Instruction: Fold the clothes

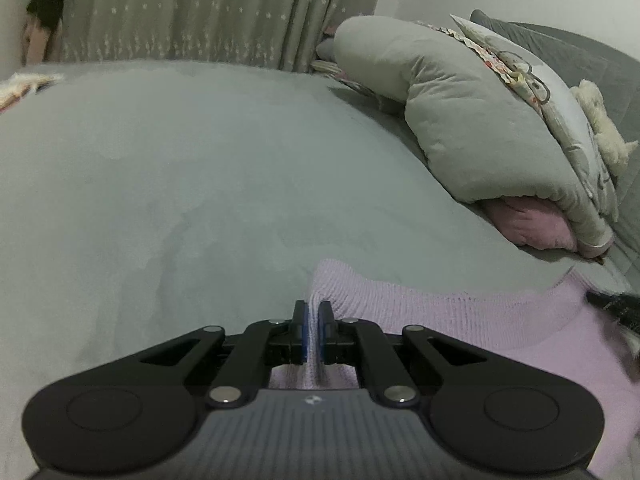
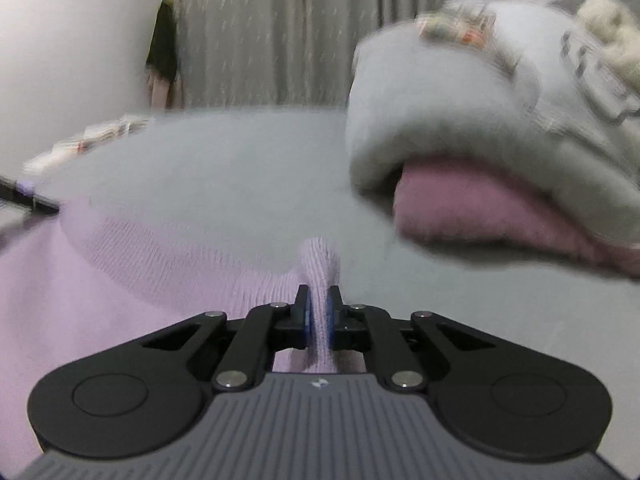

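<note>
A lilac knit sweater (image 1: 460, 320) lies on a grey-green bed cover (image 1: 180, 180). In the left wrist view my left gripper (image 1: 314, 308) is shut on the sweater's ribbed edge at its left corner, low over the bed. In the right wrist view my right gripper (image 2: 319, 294) is shut on the other corner of the same sweater (image 2: 120, 272), a fold of knit standing up between its pads. The ribbed edge spans between the two grippers. The right wrist view is blurred by motion.
A folded grey-green quilt (image 1: 480, 120) over a pink pillow (image 1: 528, 220) lies at the right, close to my right gripper (image 2: 480, 152). A soft toy (image 1: 604, 128) sits on it. Curtains (image 1: 200, 12) hang behind the bed. Patterned fabric (image 1: 24, 84) lies at the far left edge.
</note>
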### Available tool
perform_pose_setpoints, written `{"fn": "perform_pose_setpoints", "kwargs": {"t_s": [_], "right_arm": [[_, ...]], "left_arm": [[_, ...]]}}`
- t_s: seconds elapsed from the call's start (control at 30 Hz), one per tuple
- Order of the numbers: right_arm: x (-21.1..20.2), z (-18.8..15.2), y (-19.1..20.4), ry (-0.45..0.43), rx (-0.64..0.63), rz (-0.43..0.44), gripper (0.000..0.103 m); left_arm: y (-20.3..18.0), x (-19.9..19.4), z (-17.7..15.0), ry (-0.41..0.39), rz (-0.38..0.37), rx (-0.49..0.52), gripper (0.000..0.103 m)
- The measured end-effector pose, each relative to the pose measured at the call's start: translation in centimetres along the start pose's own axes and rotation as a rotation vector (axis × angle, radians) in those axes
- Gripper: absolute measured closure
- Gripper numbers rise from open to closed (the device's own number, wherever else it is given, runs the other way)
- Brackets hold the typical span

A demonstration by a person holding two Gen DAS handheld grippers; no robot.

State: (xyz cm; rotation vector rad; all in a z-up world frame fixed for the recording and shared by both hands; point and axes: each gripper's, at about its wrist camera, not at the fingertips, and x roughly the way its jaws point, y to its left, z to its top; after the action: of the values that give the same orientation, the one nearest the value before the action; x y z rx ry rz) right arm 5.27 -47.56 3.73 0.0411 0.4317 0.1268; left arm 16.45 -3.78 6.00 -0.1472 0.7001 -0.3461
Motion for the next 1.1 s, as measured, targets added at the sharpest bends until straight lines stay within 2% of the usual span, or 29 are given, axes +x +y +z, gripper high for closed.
{"fn": "perform_pose_setpoints", "kwargs": {"t_s": [0.1, 0.2, 0.23, 0.33, 0.43, 0.47, 0.5, 0.53, 0.57, 0.6, 0.67, 0.73, 0.77, 0.83, 0.93, 1.0, 1.03, 1.07, 1.1], "right_arm": [[-0.4, 0.7, -1.3, -0.023, 0.089, -0.028, 0.095], [0.8, -0.2, -2.6, 0.02, 0.171, -0.055, 0.096], [2.3, -1.5, -3.4, 0.081, 0.215, -0.069, 0.096], [3.8, -2.9, -3.8, 0.134, 0.239, -0.09, 0.096], [4.6, -2.6, -3.3, 0.154, 0.202, -0.118, 0.095], [4.7, -2.7, -3.3, 0.153, 0.202, -0.123, 0.093], [4.7, -2.8, -3.4, 0.149, 0.206, -0.125, 0.081], [4.2, -2.8, -3.5, 0.14, 0.211, -0.142, 0.073], [3.8, -2.7, -3.6, 0.13, 0.216, -0.16, 0.055], [2.8, -2.2, -3.5, 0.122, 0.207, -0.207, 0.039], [1.3, -1.4, -3.6, 0.096, 0.208, -0.243, 0.026], [-1.5, 0.2, -3.9, 0.039, 0.231, -0.285, 0.025], [-3.6, 1.3, -4.2, -0.005, 0.286, -0.284, 0.025], [-6.5, 2.3, -4.2, -0.029, 0.368, -0.237, 0.025], [-8.8, 1.9, -3.3, 0.002, 0.381, -0.17, 0.025], [-11.2, -0.6, -2.4, 0.048, 0.438, -0.126, 0.024], [-11.7, -1.5, -2.3, 0.062, 0.464, -0.113, 0.024], [-12.1, -3.6, -2.0, 0.127, 0.524, -0.071, 0.024], [-12.1, -3.8, -1.8, 0.138, 0.53, -0.066, 0.025]], "left_arm": [[0.3, 0.6, 0.6, 0.013, -0.004, -0.05, 0.1], [0.8, 3.0, 0.5, 0.118, 0.042, -0.091, 0.099], [0.9, 3.9, 0.2, 0.147, 0.069, -0.093, 0.099], [0.9, 5.2, 0.1, 0.17, 0.106, -0.095, 0.098], [0.2, 5.7, -0.1, 0.181, 0.125, -0.056, 0.093], [0.0, 5.8, -0.2, 0.185, 0.129, -0.038, 0.089], [-0.1, 5.4, 0.0, 0.18, 0.127, -0.035, 0.087], [0.0, 5.0, 0.2, 0.171, 0.121, -0.042, 0.079], [0.2, 4.4, 0.4, 0.158, 0.115, -0.06, 0.067], [0.7, 3.2, 0.9, 0.132, 0.111, -0.091, 0.066], [1.8, 0.5, 1.7, 0.087, 0.116, -0.129, 0.068], [2.7, -3.2, 1.9, 0.036, 0.121, -0.126, 0.068], [3.2, -4.9, 1.8, 0.018, 0.121, -0.128, 0.068], [4.0, -7.7, 0.9, 0.001, 0.111, -0.135, 0.067], [4.7, -11.6, -1.7, 0.006, 0.075, -0.146, 0.067], [3.8, -13.6, -5.7, 0.046, 0.03, -0.129, 0.067], [3.3, -13.9, -7.0, 0.052, 0.019, -0.122, 0.067], [2.9, -14.0, -8.0, 0.058, 0.01, -0.117, 0.067], [2.5, -13.9, -8.8, 0.062, 0.004, -0.114, 0.066]]}}
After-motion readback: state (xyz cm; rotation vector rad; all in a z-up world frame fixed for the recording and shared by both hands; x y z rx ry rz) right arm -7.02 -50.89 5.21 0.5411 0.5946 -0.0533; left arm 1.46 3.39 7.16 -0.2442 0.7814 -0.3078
